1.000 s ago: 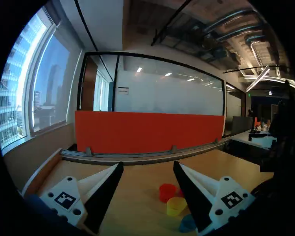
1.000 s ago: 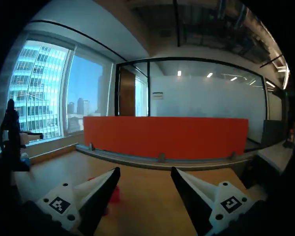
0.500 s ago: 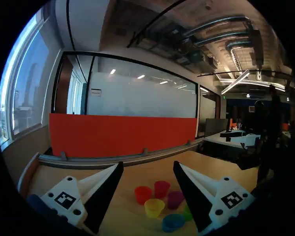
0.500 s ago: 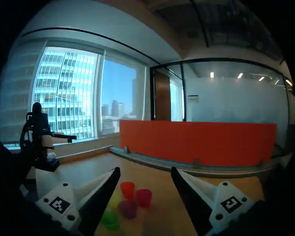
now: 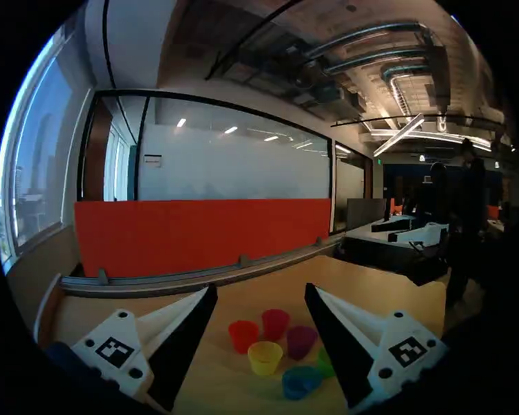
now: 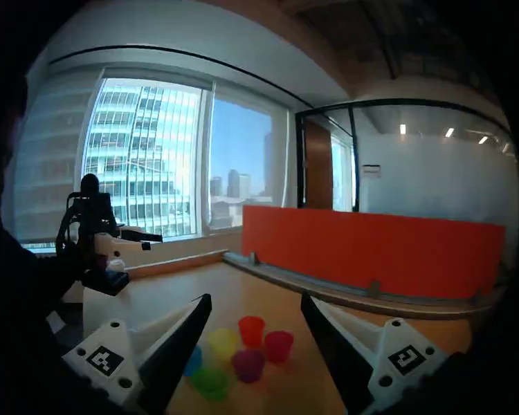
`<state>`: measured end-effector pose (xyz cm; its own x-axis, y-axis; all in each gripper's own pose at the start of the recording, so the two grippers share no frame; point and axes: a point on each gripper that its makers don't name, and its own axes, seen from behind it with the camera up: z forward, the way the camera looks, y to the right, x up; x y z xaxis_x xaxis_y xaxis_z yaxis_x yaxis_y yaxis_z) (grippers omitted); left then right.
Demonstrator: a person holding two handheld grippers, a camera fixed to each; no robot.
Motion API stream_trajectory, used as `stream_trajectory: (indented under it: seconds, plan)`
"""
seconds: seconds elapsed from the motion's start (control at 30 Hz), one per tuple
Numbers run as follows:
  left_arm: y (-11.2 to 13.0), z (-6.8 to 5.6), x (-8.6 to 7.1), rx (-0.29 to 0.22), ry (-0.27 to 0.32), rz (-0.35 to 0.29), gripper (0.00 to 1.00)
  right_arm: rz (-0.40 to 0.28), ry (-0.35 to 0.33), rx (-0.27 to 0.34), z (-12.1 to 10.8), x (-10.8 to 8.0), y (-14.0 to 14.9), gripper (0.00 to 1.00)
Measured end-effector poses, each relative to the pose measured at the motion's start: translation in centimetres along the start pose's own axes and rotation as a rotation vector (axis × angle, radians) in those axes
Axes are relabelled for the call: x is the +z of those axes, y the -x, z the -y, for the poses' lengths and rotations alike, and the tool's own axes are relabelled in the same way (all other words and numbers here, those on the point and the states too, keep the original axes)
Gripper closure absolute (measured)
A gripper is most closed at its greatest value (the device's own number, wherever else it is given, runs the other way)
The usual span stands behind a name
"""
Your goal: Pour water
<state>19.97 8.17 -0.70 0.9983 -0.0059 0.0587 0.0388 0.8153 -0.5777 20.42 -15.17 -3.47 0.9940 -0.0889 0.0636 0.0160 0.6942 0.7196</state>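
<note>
Several small coloured cups stand in a cluster on the wooden table (image 5: pixel 398 290). In the left gripper view I see a red cup (image 5: pixel 243 335), a pink cup (image 5: pixel 275 323), a purple cup (image 5: pixel 301 341), a yellow cup (image 5: pixel 265 357), a blue cup (image 5: pixel 301 382) and a green cup (image 5: pixel 324 361). My left gripper (image 5: pixel 259 290) is open above and short of them, holding nothing. In the right gripper view the same cluster shows the red cup (image 6: pixel 251 330), pink cup (image 6: pixel 278 345), yellow cup (image 6: pixel 223 342) and purple cup (image 6: pixel 248 364). My right gripper (image 6: pixel 256 299) is open and empty, also short of them.
An orange partition (image 5: pixel 197 232) on a metal rail closes the table's far edge, with a glass wall behind it. Large windows (image 6: pixel 149 173) run along one side. A dark and white device (image 6: pixel 100 242) is at the left of the right gripper view. People stand far off (image 5: pixel 467 200).
The left gripper view has swung right and the right gripper view left. The cup cluster has come fully into sight between the fingers of both. Both grippers stay open.
</note>
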Motion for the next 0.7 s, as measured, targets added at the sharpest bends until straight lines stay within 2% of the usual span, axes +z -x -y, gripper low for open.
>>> stream_trajectory:
  seconds: [0.33,0.6,0.7]
  plan:
    - [2.4,-0.5,0.1,0.008,0.047,0.052,0.06,0.106,-0.061,-0.032,1.7,-0.1,3.3,0.0]
    - [5.4,-0.8,0.4,0.046,0.068,0.114,0.06,0.151,-0.09,-0.044,2.4,-0.3,5.6,0.0]
    - [6.6,-1.0,0.4,0.043,0.074,0.132,0.06,0.166,-0.097,-0.042,2.6,-0.2,6.6,0.0]
